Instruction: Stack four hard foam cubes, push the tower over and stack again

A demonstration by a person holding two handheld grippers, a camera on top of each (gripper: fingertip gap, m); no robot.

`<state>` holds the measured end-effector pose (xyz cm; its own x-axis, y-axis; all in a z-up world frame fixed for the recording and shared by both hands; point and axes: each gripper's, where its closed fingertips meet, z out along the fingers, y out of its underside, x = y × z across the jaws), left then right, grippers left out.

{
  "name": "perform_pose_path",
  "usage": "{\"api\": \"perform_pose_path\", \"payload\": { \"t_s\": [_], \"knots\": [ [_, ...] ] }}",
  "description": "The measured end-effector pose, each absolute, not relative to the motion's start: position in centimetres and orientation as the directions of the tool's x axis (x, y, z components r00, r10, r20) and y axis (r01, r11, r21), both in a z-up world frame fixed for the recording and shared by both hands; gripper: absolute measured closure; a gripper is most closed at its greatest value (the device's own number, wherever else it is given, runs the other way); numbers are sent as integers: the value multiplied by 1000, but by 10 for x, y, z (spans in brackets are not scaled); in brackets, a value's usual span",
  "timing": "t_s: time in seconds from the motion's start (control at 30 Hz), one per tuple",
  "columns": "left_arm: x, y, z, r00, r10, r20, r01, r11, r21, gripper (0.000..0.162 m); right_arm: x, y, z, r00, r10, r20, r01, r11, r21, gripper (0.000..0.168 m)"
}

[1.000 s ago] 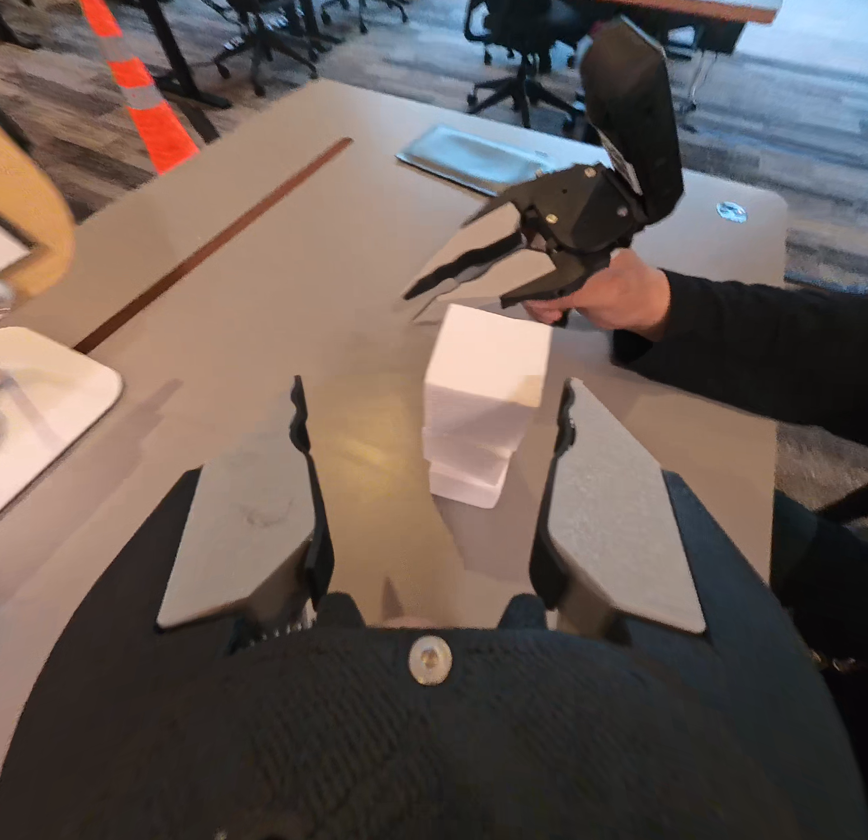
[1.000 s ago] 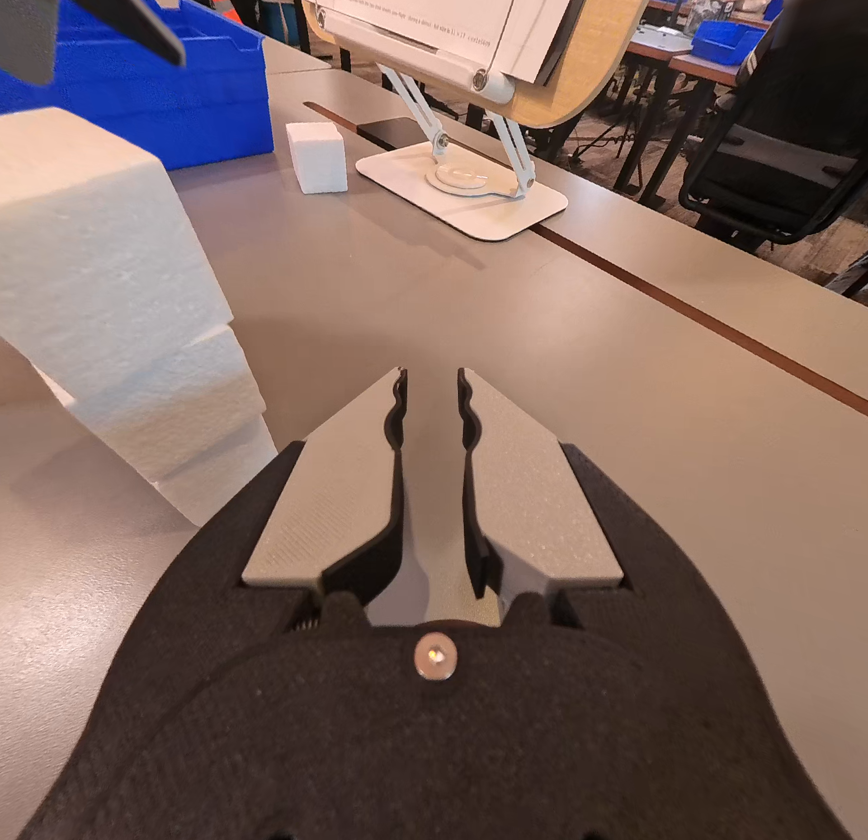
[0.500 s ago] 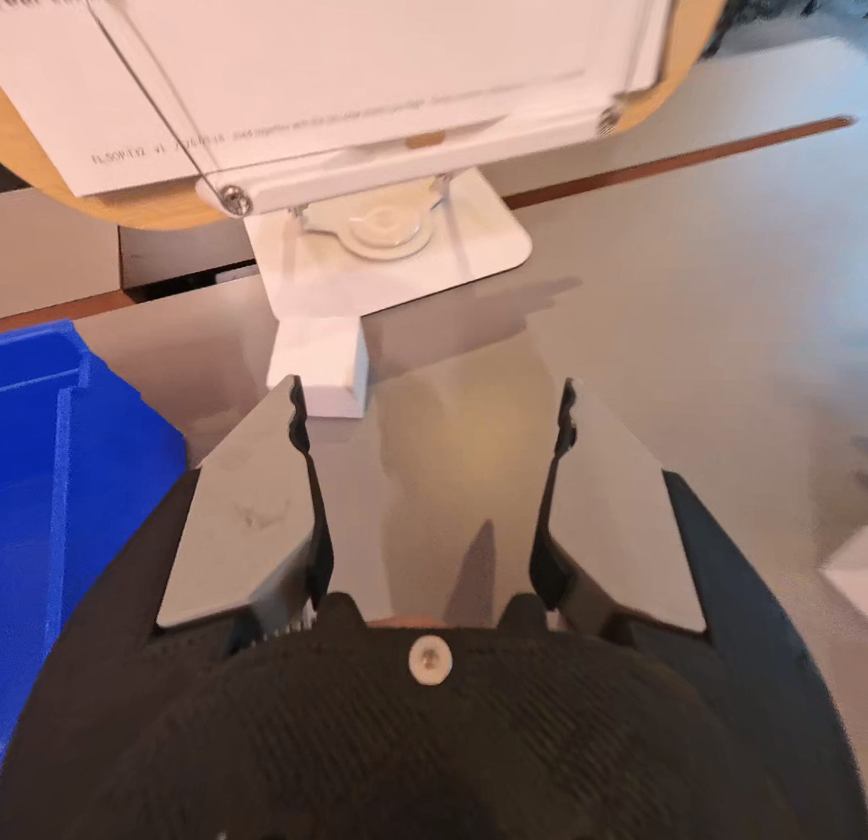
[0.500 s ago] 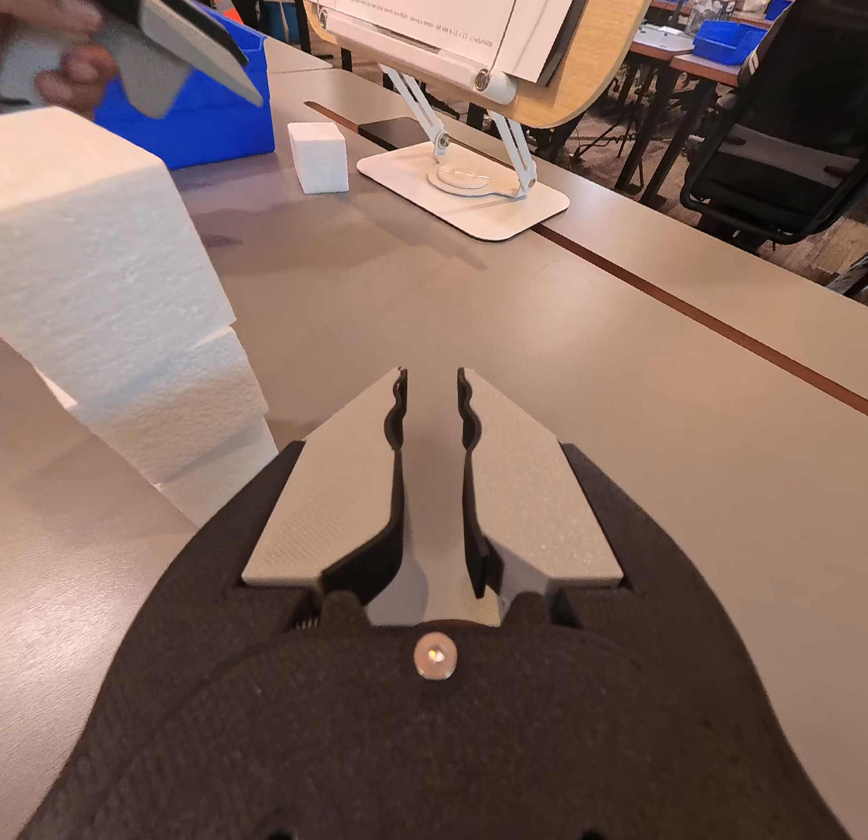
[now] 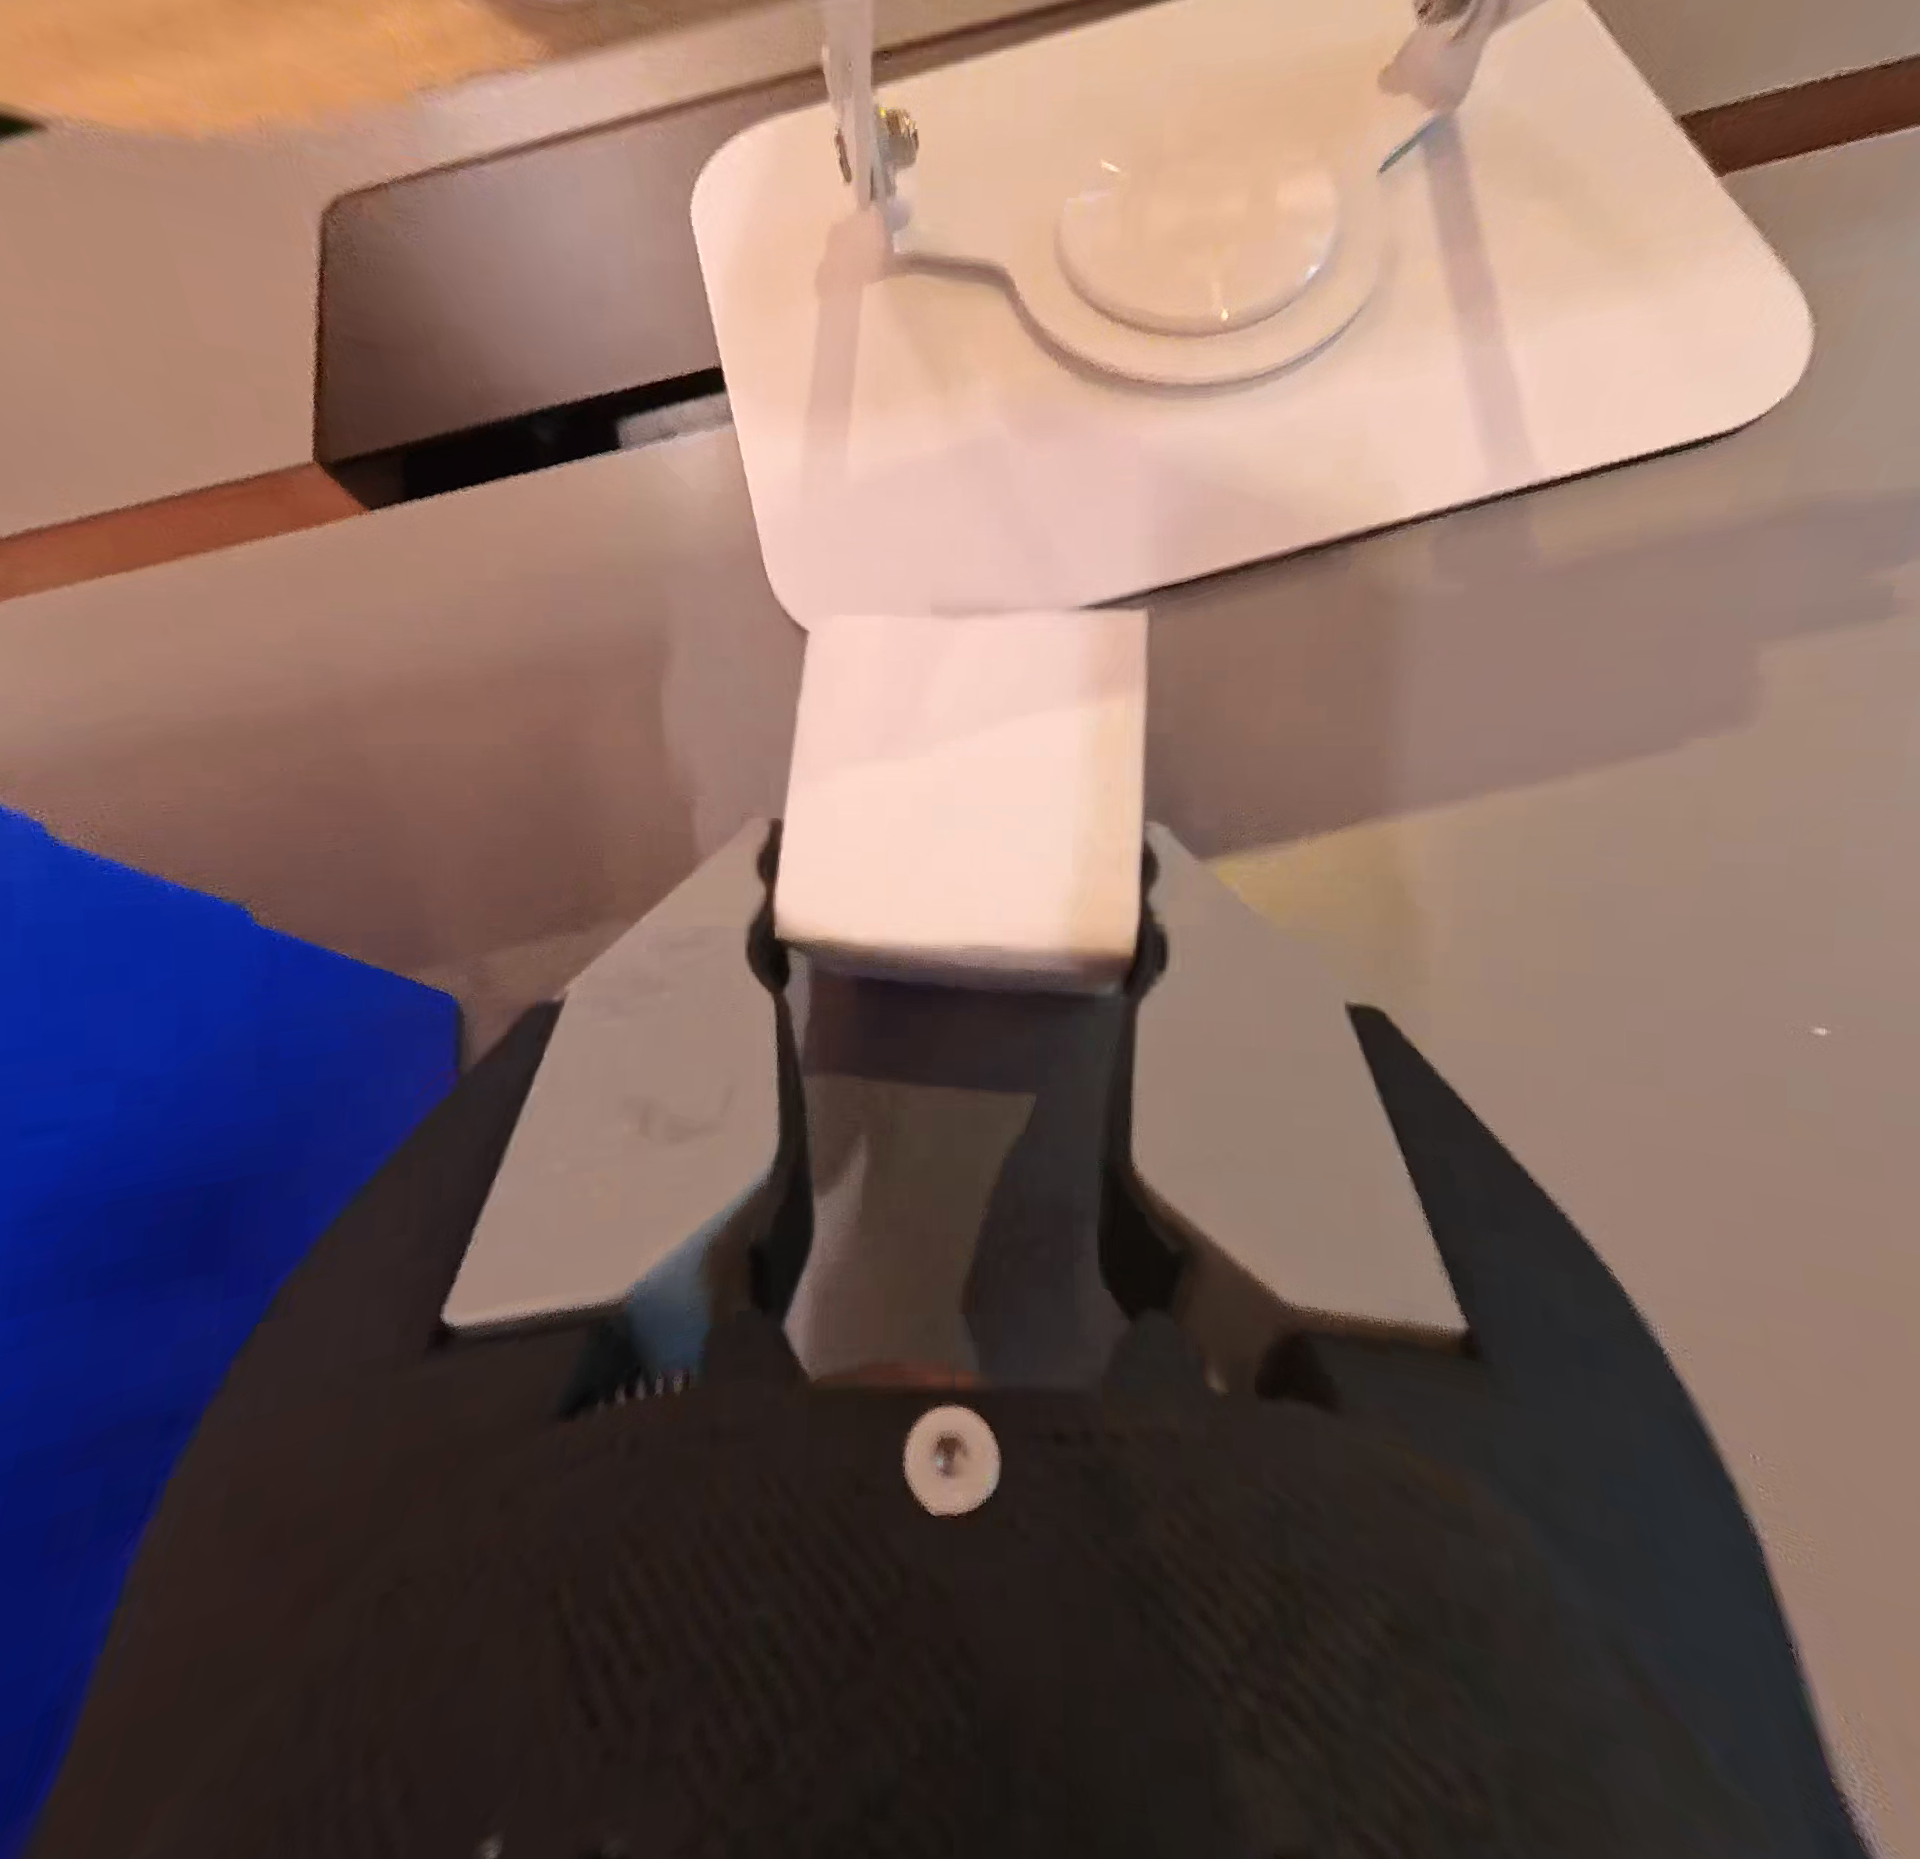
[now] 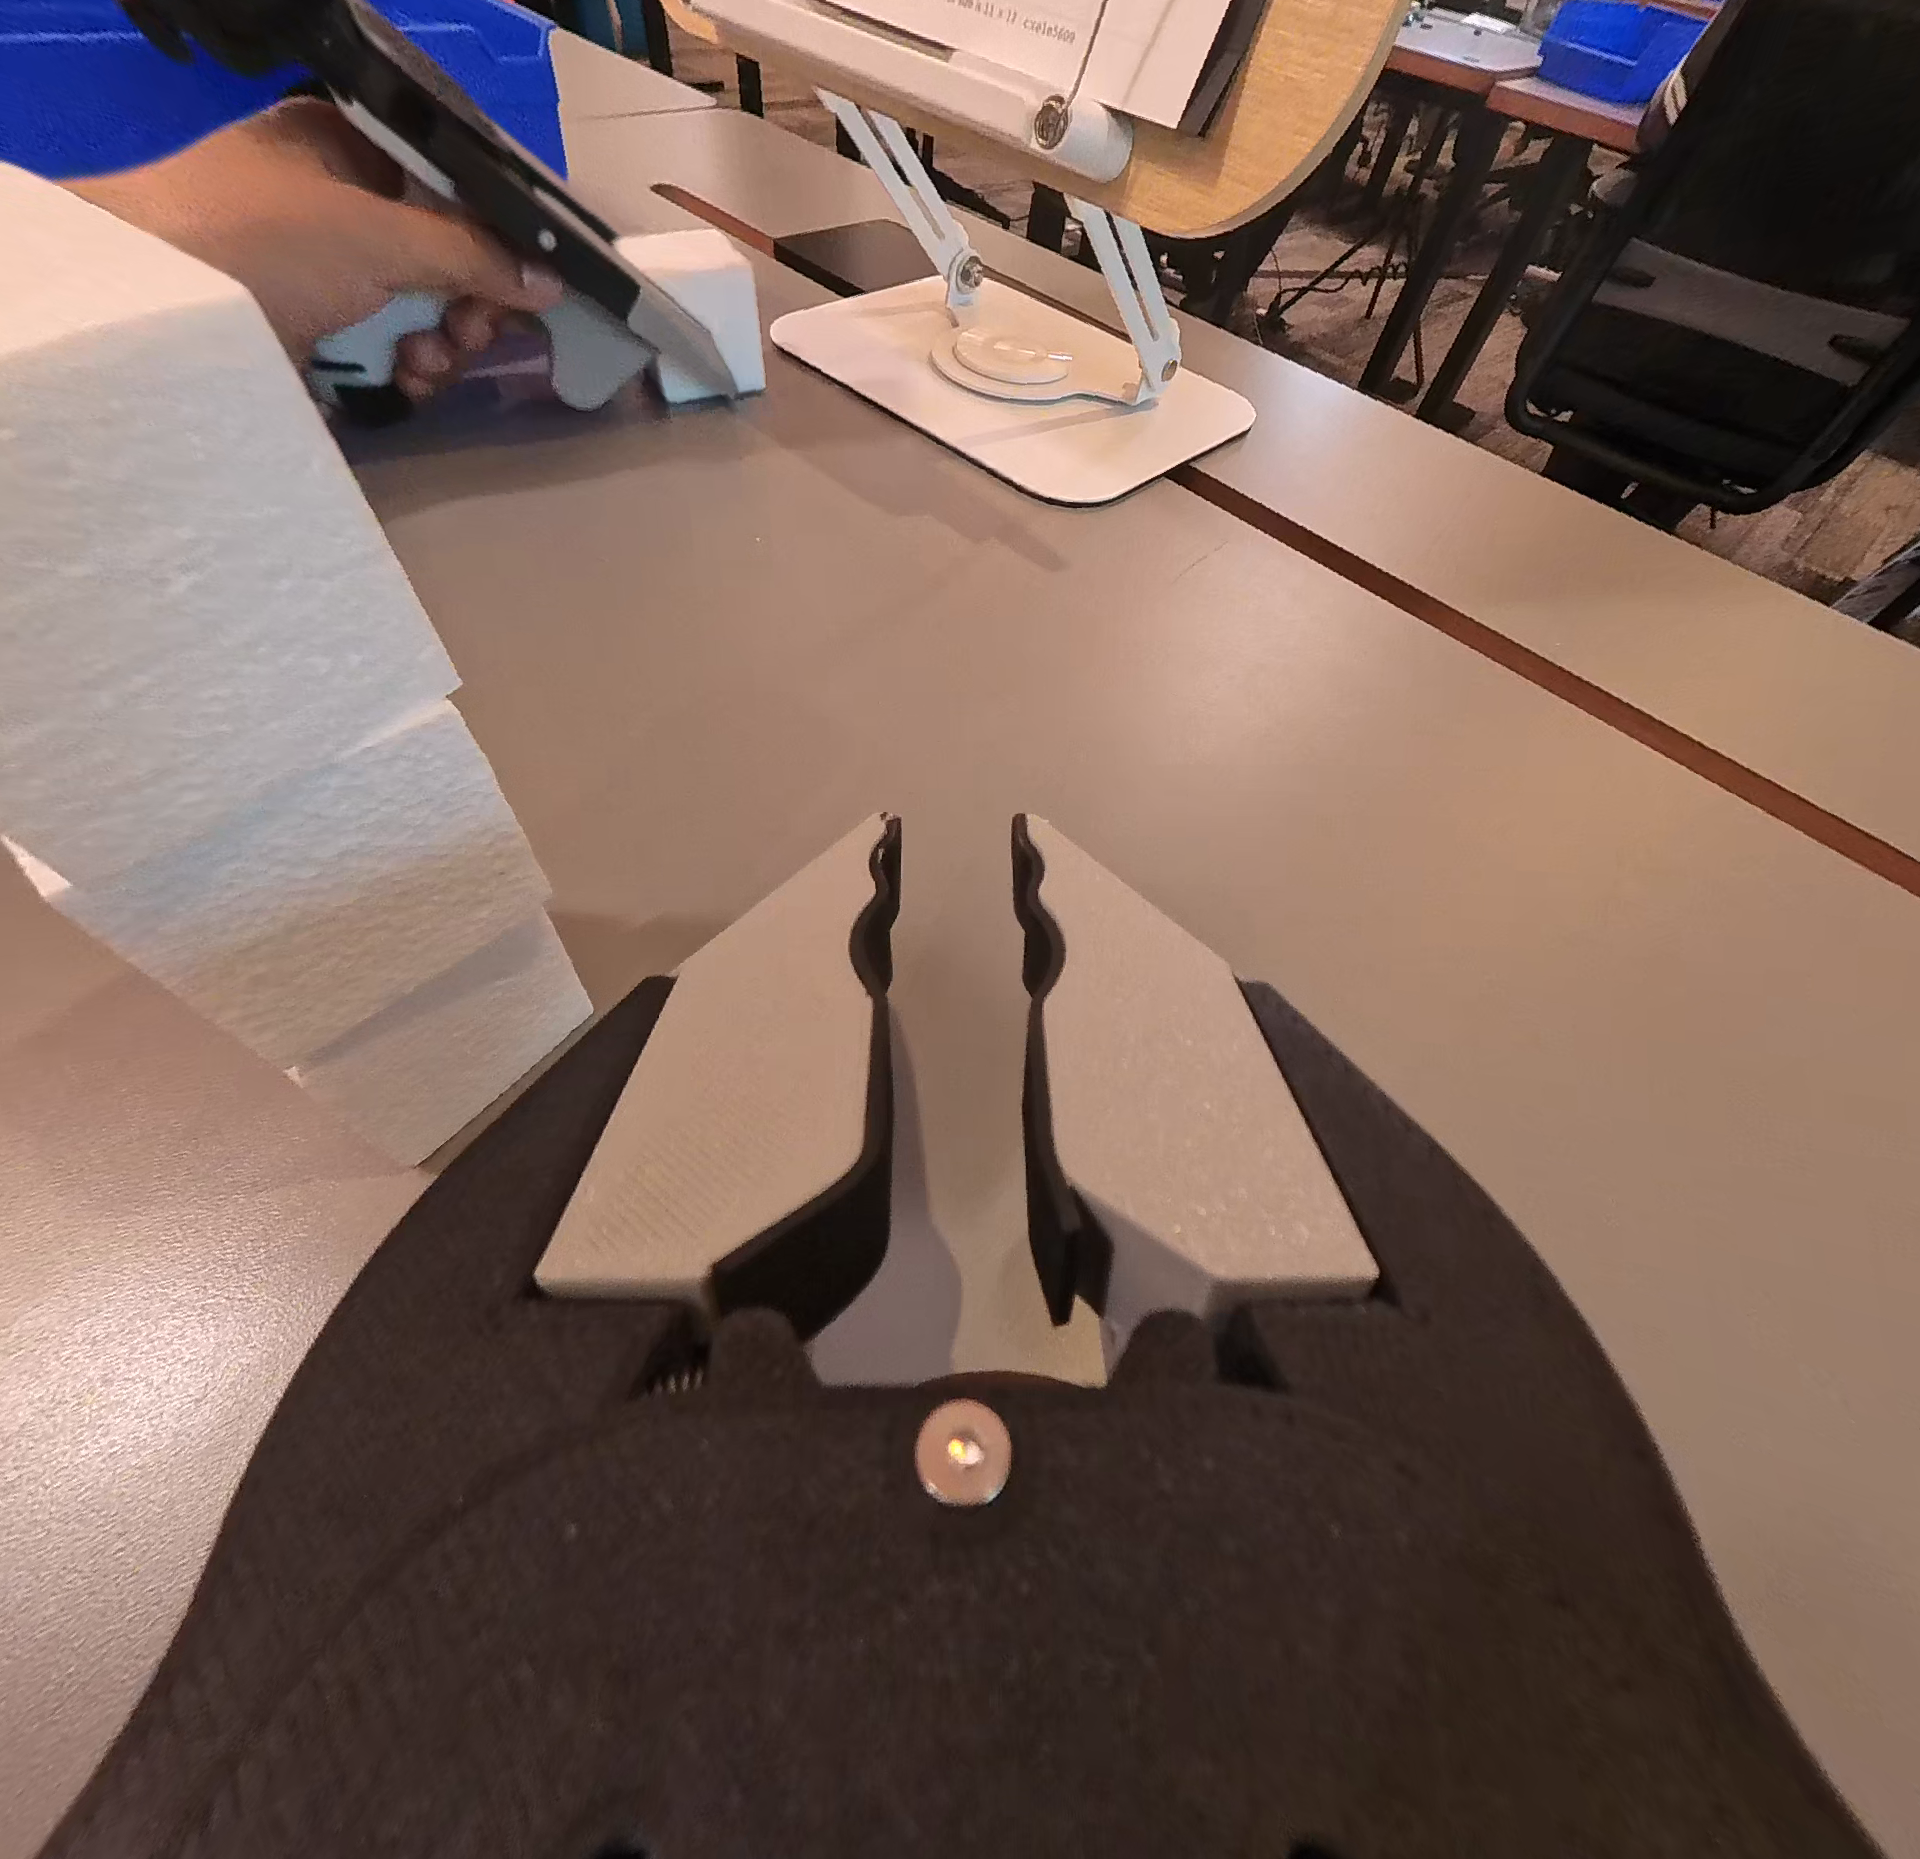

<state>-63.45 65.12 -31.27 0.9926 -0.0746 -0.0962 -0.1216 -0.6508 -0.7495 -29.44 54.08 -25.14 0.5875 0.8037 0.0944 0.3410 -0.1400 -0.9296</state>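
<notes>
Left wrist view: half a second ago the left gripper (image 5: 956, 910) stood wide open short of the loose white foam cube (image 5: 961, 786); now its fingers clamp it by the white stand base (image 5: 1455, 282), so the fourth block is secured. Only the right wrist view shows the three-cube white foam stack (image 6: 239, 687) near left, beside the right gripper (image 6: 954, 853), nearly closed and empty.

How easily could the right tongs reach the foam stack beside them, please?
Probably easily: the stack stands just left of the right tongs, with bare table between and nothing held.
</notes>
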Motion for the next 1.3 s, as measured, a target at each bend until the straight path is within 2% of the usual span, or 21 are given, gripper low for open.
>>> {"api": "perform_pose_path", "payload": {
  "t_s": [0.2,0.4,0.6,0.7,0.83,1.3],
  "knots": [
    [-598,630,-284,987,-162,-1,-95,-572,-815,98,-293,540,-247,591,802,87,324,-137,-936,150],
    [-519,577,-191,903,-423,-80,-266,-402,-876,98,-293,539,-248,588,805,83,326,-141,-935,150],
    [-422,501,-131,715,-675,-183,-460,-256,-850,98,-294,537,-250,584,804,111,349,-125,-929,150],
    [-388,475,-124,624,-747,-227,-544,-208,-813,98,-294,536,-248,583,804,113,347,-121,-930,150],
    [-357,453,-124,539,-820,-192,-586,-201,-785,98,-293,536,-245,586,804,104,332,-121,-936,150],
    [-330,442,-152,430,-885,-180,-706,-205,-678,98,-294,535,-239,582,807,98,315,-113,-942,150]
  ]
}}
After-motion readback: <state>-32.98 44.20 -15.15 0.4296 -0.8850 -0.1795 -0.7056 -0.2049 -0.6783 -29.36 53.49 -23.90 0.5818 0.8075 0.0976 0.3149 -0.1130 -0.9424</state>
